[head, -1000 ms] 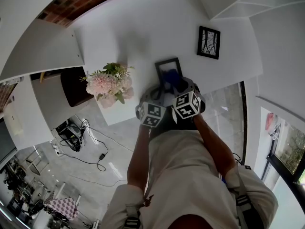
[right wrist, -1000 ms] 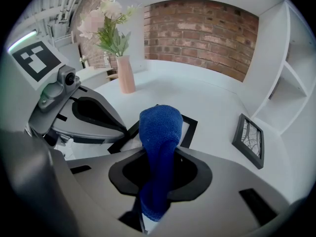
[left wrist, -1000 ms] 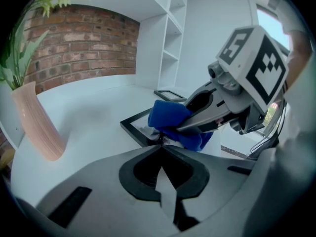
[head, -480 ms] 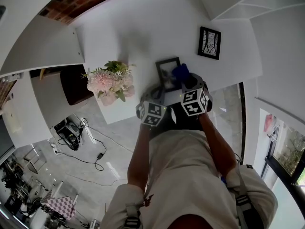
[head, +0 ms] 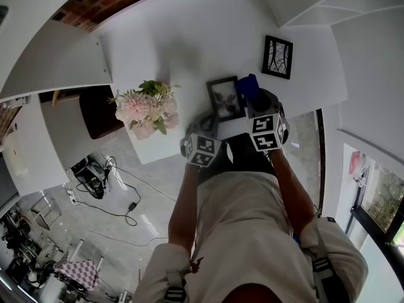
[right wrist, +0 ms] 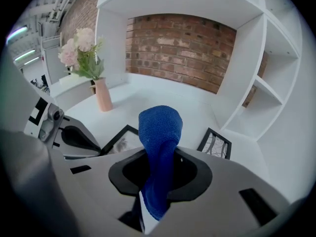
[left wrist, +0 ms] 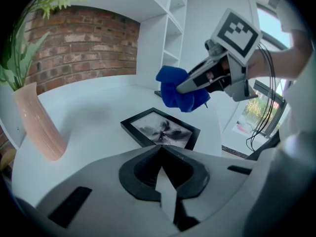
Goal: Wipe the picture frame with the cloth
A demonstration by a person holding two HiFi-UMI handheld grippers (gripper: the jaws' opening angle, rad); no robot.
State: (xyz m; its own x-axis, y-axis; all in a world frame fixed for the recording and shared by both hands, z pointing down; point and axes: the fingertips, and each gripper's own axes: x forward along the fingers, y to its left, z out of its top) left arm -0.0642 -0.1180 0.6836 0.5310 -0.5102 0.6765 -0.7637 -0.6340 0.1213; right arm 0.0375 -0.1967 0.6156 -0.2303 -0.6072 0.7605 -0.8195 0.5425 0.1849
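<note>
With the right tongs (right wrist: 157, 184) pinching the cloth (right wrist: 159, 132) just right of the frame (left wrist: 160, 129) and the left tongs (left wrist: 165, 184) closed on nothing, a hard wipe could slide the unheld frame.

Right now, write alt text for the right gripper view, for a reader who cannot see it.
The right claw is shut on a blue cloth above a white table. Beyond it lies a black picture frame, with a second frame to its right and a pink vase of flowers before a brick wall.
</note>
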